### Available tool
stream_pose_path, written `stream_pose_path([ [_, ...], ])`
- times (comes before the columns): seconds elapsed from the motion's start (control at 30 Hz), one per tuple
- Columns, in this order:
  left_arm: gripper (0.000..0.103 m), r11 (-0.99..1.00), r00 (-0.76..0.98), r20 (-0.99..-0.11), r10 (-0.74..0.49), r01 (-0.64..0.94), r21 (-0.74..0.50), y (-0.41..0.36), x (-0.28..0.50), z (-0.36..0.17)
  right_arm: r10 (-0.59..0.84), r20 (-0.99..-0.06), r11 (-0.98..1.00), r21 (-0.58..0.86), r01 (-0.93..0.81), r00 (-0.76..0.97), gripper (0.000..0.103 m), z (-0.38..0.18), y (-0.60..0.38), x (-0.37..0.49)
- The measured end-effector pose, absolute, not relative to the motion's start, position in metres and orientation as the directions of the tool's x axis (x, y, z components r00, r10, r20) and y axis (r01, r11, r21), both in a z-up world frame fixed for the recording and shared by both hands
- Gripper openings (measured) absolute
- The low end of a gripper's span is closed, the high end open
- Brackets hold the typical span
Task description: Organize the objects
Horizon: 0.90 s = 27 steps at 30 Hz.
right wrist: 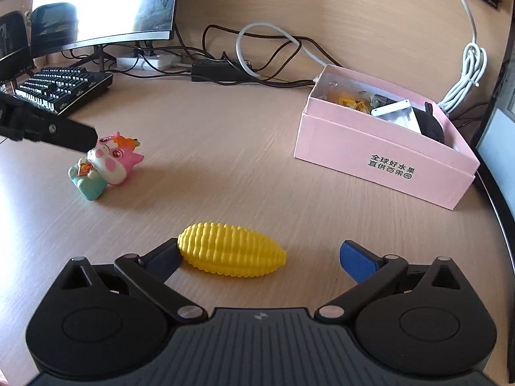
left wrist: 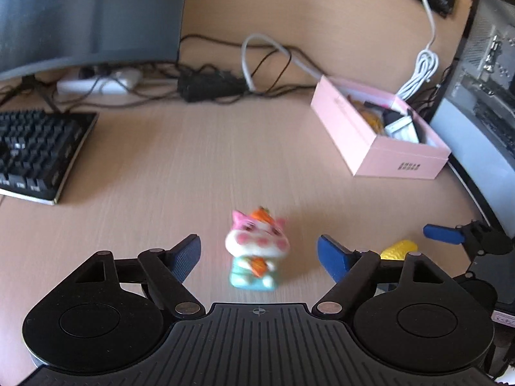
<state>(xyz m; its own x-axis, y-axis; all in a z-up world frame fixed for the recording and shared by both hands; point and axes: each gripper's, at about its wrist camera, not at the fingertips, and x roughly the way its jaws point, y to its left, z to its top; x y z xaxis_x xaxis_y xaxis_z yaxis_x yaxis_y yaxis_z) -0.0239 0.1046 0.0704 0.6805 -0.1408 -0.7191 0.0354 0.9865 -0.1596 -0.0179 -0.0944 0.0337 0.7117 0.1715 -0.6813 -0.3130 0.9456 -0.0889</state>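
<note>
A pink and white cat figurine (left wrist: pixel 257 251) on a teal base stands on the desk between the fingers of my open left gripper (left wrist: pixel 259 257), untouched. In the right wrist view the figurine (right wrist: pixel 106 165) leans by a left gripper finger (right wrist: pixel 69 135). A yellow toy corn cob (right wrist: pixel 231 250) lies on the desk between the fingers of my open right gripper (right wrist: pixel 262 259), its left end against the left finger. The corn (left wrist: pixel 399 249) and my right gripper (left wrist: pixel 444 234) also show in the left wrist view. An open pink box (right wrist: pixel 383 160) with several items stands at the right; it also shows in the left wrist view (left wrist: pixel 373 138).
A black keyboard (left wrist: pixel 35 151) lies at the left under a monitor (left wrist: pixel 87 16). Power strips and tangled cables (left wrist: pixel 206 83) run along the back wall. A second monitor (left wrist: pixel 482 90) stands at the right edge behind the box. A white cable (right wrist: pixel 466 74) hangs by the box.
</note>
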Motion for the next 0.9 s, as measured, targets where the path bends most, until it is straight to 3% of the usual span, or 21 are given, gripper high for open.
stream_pose_path([
  [0.37, 0.084, 0.99, 0.64, -0.763, -0.092, -0.026, -0.14, 0.099, -0.001, 0.047, 0.21, -0.693, 0.934, -0.065, -0.351, 0.689, 0.103, 0.045, -0.09, -0.03],
  [0.43, 0.073, 0.989, 0.637, -0.764, -0.101, -0.021, -0.149, 0.1, -0.002, 0.046, 0.216, -0.704, 0.944, -0.027, -0.33, 0.676, 0.103, 0.048, -0.093, -0.028],
  [0.47, 0.053, 0.987, 0.638, -0.761, -0.114, -0.014, -0.159, 0.1, -0.003, 0.046, 0.218, -0.709, 0.949, -0.006, -0.315, 0.671, 0.103, 0.049, -0.095, -0.027],
  [0.57, 0.053, 0.984, 0.616, -0.773, -0.15, 0.018, -0.176, 0.099, -0.006, 0.048, 0.221, -0.713, 0.962, 0.046, -0.271, 0.666, 0.103, 0.052, -0.102, -0.021],
  [0.8, 0.053, 0.973, 0.595, -0.77, -0.232, 0.129, -0.193, 0.094, -0.03, 0.06, 0.218, -0.732, 0.96, 0.041, -0.278, 0.645, 0.091, 0.049, -0.092, -0.014],
  [0.87, 0.053, 0.967, 0.583, -0.772, -0.252, 0.171, -0.187, 0.091, -0.036, 0.062, 0.217, -0.743, 0.959, 0.041, -0.281, 0.633, 0.082, 0.047, -0.086, -0.011],
  [0.9, 0.053, 0.965, 0.577, -0.774, -0.26, 0.186, -0.186, 0.09, -0.038, 0.063, 0.212, -0.745, 0.959, 0.034, -0.281, 0.632, 0.073, 0.048, -0.084, -0.01],
])
